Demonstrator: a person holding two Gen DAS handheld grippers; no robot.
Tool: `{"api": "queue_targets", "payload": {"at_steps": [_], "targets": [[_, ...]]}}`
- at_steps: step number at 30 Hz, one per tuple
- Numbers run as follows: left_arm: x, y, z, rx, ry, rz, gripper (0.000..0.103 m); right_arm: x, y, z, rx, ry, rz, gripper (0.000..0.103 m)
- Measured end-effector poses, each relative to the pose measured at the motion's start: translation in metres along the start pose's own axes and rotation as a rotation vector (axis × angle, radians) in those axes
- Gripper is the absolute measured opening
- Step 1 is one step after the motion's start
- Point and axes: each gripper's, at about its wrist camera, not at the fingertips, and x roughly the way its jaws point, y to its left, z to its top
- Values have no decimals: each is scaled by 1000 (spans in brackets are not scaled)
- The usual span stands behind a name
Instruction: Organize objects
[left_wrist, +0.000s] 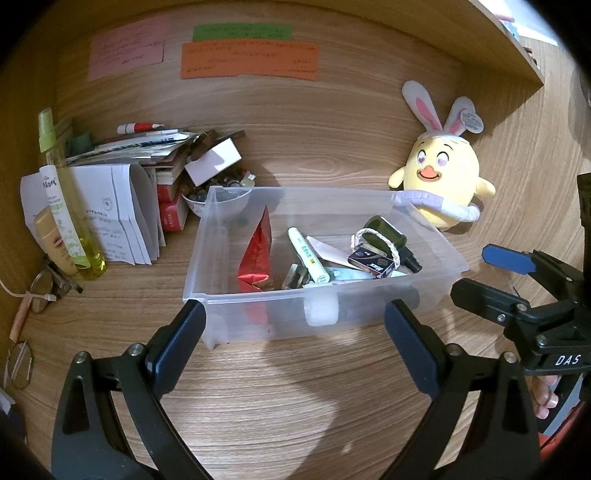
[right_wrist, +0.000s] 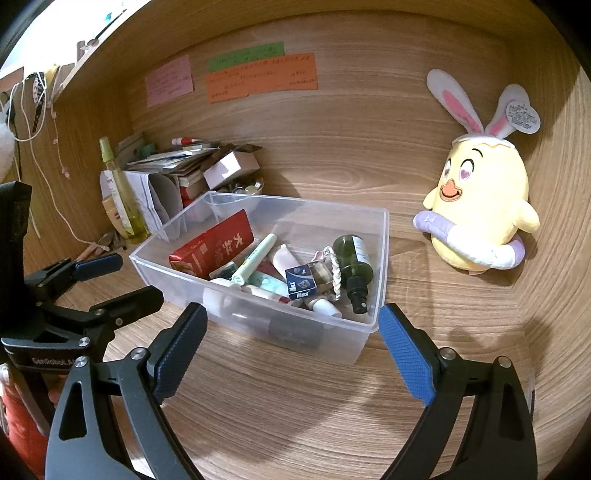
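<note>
Wood grain is running across the bench (left_wrist: 295, 387) and up the back panel, where pink, green and orange paper notes (left_wrist: 249, 59) are sticking. From the left wrist view, a clear plastic bin (left_wrist: 454, 258) is sitting mid-bench, holding a red packet (left_wrist: 255, 258), a pale tube and a dark green bottle. Papers and a yellow spray bottle (left_wrist: 62, 199) are crowding the left corner; a yellow plush chick (left_wrist: 443, 177) is leaning at the right. The left hand-held gripper (left_wrist: 295, 347) is hovering released, just short of the bin.

From the right wrist view, the same bin (right_wrist: 382, 266) is lying ahead, the chick (right_wrist: 480, 206) standing apart to its right. The right hand-held gripper (right_wrist: 295, 354) is hanging wide open, grasping nothing.
</note>
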Motion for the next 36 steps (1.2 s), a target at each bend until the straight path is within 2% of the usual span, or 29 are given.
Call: {"api": "queue_targets", "payload": {"at_steps": [36], "targets": [[1,-4,-3,9,11,-30,98,1,-1,-1,20,12,7,93]]}}
